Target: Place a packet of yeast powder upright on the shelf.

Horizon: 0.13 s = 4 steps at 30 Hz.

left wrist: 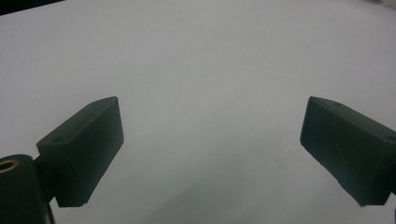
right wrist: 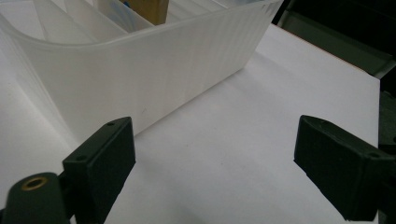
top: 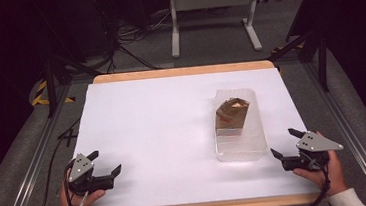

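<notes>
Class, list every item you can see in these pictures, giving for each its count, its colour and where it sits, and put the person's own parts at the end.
Translucent ribbed plastic bin: one, milky white, right half of the table.
Brown paper packet: one, golden brown with a red patch, standing inside the bin.
Table: one, white top with a wooden edge, centre.
Metal stand: one, pale grey, on the floor beyond the table.
Cables: several, black, on the floor behind.
Left gripper: one, black, open, near-left corner.
Right gripper: one, black, open, near-right, beside the bin.

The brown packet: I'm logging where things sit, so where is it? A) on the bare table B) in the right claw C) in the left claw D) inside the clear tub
D: the brown packet stands inside the clear tub, while both claws are open and apart from it.
</notes>
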{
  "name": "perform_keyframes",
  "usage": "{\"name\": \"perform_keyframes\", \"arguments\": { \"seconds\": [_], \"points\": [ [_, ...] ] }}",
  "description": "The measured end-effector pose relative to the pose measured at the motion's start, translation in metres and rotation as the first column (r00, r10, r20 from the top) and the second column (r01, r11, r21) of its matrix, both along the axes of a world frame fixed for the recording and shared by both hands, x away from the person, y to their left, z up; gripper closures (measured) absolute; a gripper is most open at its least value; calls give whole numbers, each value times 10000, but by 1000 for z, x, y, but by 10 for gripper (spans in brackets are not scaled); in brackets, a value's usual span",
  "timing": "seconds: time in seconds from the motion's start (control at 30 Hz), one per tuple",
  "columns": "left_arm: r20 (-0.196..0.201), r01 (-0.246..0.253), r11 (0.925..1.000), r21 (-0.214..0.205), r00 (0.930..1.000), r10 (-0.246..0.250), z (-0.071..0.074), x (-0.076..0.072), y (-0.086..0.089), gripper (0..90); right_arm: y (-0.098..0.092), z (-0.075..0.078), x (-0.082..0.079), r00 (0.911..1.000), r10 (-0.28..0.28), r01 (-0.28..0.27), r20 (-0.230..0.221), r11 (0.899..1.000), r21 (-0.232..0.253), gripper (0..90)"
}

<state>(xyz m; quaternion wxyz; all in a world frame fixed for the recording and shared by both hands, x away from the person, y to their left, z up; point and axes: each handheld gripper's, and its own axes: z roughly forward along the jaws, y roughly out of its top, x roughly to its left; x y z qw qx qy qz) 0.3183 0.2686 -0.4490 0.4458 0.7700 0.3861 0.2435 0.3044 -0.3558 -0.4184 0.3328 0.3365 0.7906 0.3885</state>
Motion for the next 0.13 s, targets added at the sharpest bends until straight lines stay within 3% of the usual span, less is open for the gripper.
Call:
{"name": "perform_keyframes", "arguments": {
  "seconds": [0.13],
  "points": [
    [16,13,10000,31,10000,-13,0,1,-1,68,-1,0,0,10000,-51,51,0,10000,52,131]
  ]
}}
